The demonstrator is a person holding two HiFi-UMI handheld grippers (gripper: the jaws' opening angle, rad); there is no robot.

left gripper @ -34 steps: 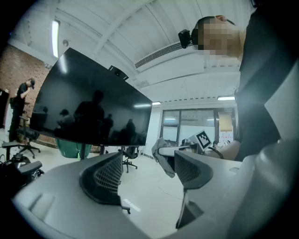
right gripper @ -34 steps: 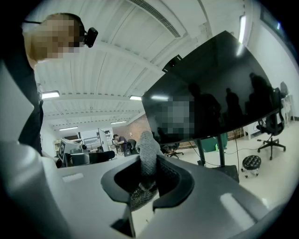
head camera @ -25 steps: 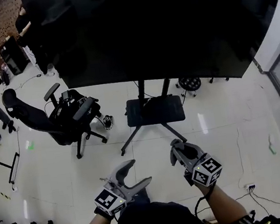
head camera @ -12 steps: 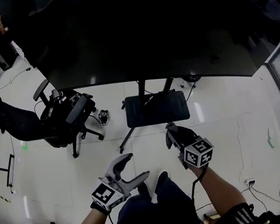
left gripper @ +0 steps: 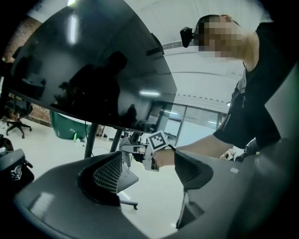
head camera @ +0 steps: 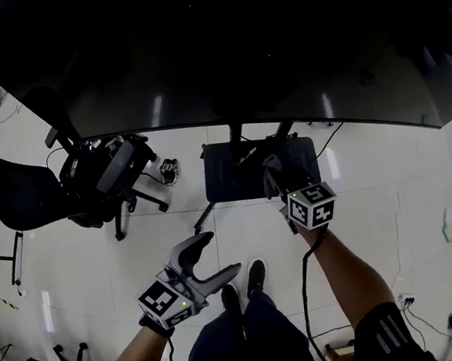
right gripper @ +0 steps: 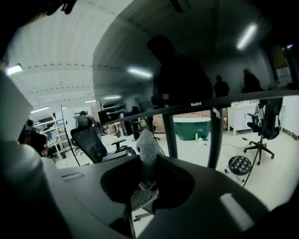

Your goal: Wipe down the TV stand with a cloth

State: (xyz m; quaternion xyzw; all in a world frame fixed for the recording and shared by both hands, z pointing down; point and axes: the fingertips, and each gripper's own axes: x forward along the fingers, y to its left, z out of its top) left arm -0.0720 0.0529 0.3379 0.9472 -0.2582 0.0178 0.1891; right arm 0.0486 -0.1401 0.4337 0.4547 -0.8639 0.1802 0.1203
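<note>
Right gripper (head camera: 274,175) jaws clamp a grey knitted cloth (right gripper: 147,151), left gripper (head camera: 217,256) jaws apart, empty; rubbing the mid-frame black stand shelf (head camera: 230,179) could tug it loose

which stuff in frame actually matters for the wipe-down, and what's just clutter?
For the job:
- cloth, clamped in the right gripper
- TV stand, black shelf under the screen
- left gripper, open and empty

Lying about:
- office chair
- stool
- green tub

Glossy pale floor (head camera: 71,264); black office chairs (head camera: 11,197) (left side).
</note>
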